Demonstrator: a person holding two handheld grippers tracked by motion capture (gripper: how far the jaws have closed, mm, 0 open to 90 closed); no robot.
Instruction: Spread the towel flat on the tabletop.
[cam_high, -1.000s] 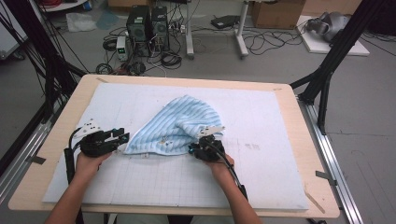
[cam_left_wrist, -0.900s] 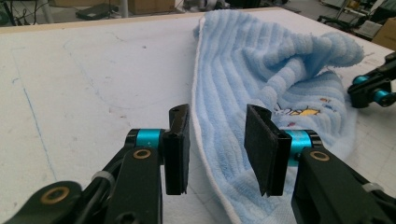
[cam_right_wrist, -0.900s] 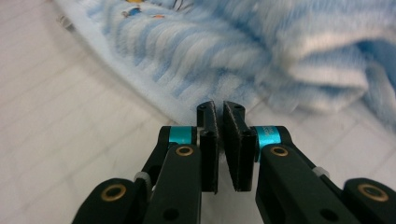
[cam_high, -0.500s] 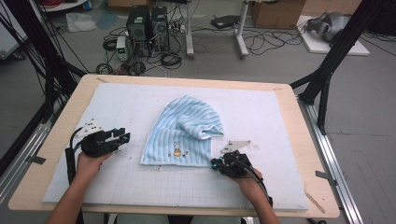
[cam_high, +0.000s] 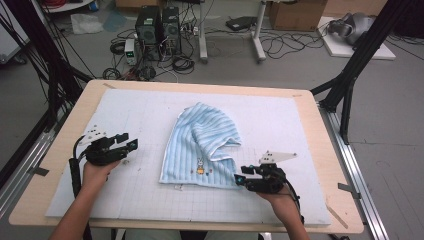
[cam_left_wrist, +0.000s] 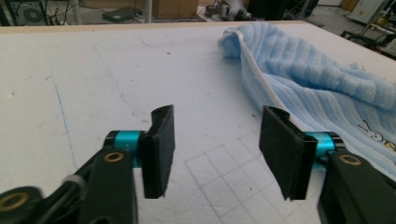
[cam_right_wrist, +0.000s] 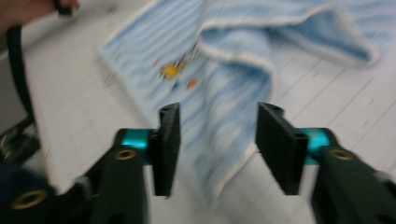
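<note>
A light blue striped towel (cam_high: 202, 145) with a small rabbit print lies partly folded on the middle of the white gridded mat (cam_high: 145, 110). My right gripper (cam_high: 242, 175) sits at the towel's near right corner. Its jaws have just been opening and now stand open, the towel (cam_right_wrist: 233, 60) lying below and beyond the right gripper (cam_right_wrist: 215, 140), and the pads do not press on it. My left gripper (cam_high: 127, 141) rests on the mat left of the towel, apart from it. The left gripper (cam_left_wrist: 215, 140) has also just been opening, with nothing between its jaws and the towel (cam_left_wrist: 317, 79) to its right.
The mat covers a wooden table (cam_high: 325, 165) with bare rims on all sides. Black frame posts (cam_high: 350, 80) stand at the table's right and left. Computers (cam_high: 157, 25) and cables lie on the floor beyond the far edge.
My right gripper dragged the towel's corner toward the near right, spreading the bunched towel flatter, then let go and opened. The left hand stayed in place.
</note>
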